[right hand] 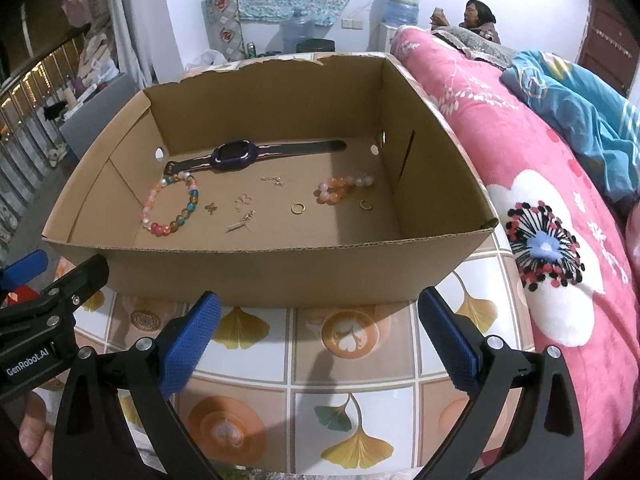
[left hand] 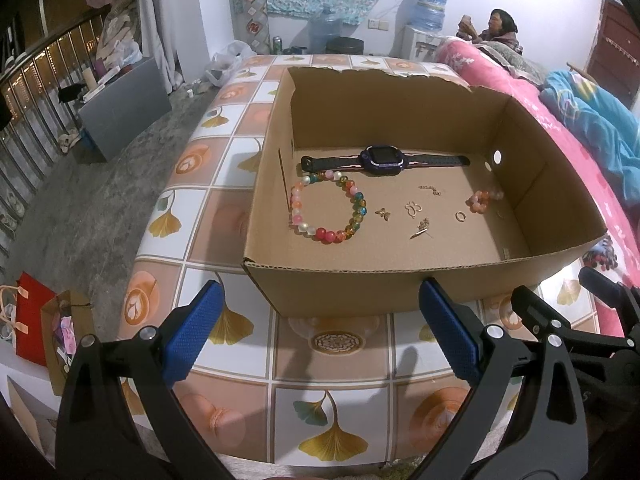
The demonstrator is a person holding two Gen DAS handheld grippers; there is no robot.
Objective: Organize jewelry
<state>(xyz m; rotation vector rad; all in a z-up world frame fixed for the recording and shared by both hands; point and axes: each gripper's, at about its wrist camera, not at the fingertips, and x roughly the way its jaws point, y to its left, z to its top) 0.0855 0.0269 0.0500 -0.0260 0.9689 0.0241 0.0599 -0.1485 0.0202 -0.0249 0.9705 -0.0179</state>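
Note:
An open cardboard box (left hand: 360, 280) (right hand: 280, 276) stands on the tiled table. Inside lie a purple watch (left hand: 380, 159) (right hand: 234, 153), a multicoloured bead bracelet (left hand: 327, 208) (right hand: 170, 206), an orange-pink bead bracelet (left hand: 482, 200) (right hand: 340, 190), two gold rings (right hand: 297, 208) (right hand: 365, 204), butterfly charms (left hand: 413, 209) (right hand: 242, 201), a small chain (left hand: 430, 190) (right hand: 272, 180) and a pin (left hand: 420, 230) (right hand: 240, 224). My left gripper (left hand: 320, 332) and right gripper (right hand: 320, 336) hover open and empty in front of the box's near wall, side by side.
The table (left hand: 332, 412) carries a ginkgo-leaf tile pattern. A bed with a pink quilt (right hand: 540, 200) borders its right side, and a person sits at the far back. Paper bags (left hand: 44, 320) stand on the floor at the left, near a grey box (left hand: 124, 108).

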